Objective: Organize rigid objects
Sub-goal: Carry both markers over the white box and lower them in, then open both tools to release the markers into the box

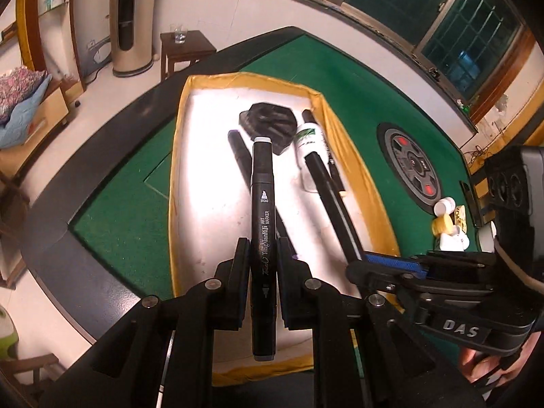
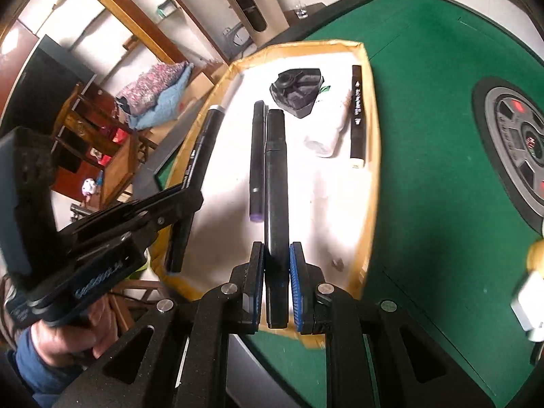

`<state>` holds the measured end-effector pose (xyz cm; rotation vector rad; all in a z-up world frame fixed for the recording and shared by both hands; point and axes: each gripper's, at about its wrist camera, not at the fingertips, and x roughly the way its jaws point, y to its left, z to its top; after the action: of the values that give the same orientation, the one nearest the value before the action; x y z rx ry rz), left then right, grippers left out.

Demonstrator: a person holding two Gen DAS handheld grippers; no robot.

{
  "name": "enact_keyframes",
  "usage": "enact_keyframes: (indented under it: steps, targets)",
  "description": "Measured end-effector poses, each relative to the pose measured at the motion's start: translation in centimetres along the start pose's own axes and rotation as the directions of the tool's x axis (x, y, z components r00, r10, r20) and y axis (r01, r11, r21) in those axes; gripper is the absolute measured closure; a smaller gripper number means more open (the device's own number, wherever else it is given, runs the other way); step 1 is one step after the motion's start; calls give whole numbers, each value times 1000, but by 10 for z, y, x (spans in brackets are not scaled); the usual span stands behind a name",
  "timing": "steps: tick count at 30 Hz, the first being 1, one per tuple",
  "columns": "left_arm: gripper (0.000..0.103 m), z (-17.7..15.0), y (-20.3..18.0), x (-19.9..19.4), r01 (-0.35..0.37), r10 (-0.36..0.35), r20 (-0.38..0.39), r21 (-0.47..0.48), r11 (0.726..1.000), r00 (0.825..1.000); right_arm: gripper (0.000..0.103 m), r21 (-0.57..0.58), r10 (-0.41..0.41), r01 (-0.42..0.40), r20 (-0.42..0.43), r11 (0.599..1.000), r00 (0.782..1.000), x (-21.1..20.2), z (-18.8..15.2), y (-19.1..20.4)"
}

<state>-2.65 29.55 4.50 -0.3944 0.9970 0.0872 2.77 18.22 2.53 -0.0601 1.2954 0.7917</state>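
Note:
My left gripper [image 1: 261, 265] is shut on a black art marker [image 1: 262, 200] with a grey cap, held above the yellow-rimmed white tray [image 1: 180, 156]. My right gripper [image 2: 276, 272] is shut on a second black marker [image 2: 276, 183], also over the tray [image 2: 372, 156]. The right gripper with its marker shows in the left wrist view [image 1: 384, 268]. The left gripper with its marker shows in the right wrist view [image 2: 176, 204]. In the tray lie a purple-tipped marker [image 2: 257, 156], a cream-tipped marker [image 2: 357, 115], a white bottle [image 2: 328, 132] and a black plastic part [image 2: 297, 90].
The tray sits on a green felt table [image 1: 115, 197] with a black rim. A round grey control panel [image 1: 413, 166] is in the table's middle. Small white and yellow bottles [image 1: 445, 219] stand beside it. A stool with a glass [image 1: 178, 34] stands beyond the table.

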Motion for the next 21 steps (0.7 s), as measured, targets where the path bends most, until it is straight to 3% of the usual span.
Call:
enact_keyframes:
  steps: [8, 16, 17, 21]
  targets:
    - [90, -2, 9, 16, -13, 12, -56, -20, 1000, 998, 90, -7, -48, 48, -45, 999, 998, 28, 2, 4]
    - [90, -4, 8, 19, -15, 11, -93, -48, 999, 996, 87, -35, -52, 50, -62, 998, 997, 26, 2, 11]
    - [88, -4, 8, 18, -18, 13, -93, -50, 999, 996, 86, -30, -47, 45, -58, 999, 997, 23, 1, 9]
    - [64, -4, 4, 9, -41, 37, -54, -75, 996, 998, 85, -38, -47, 47, -19, 998, 999, 4, -7, 3]
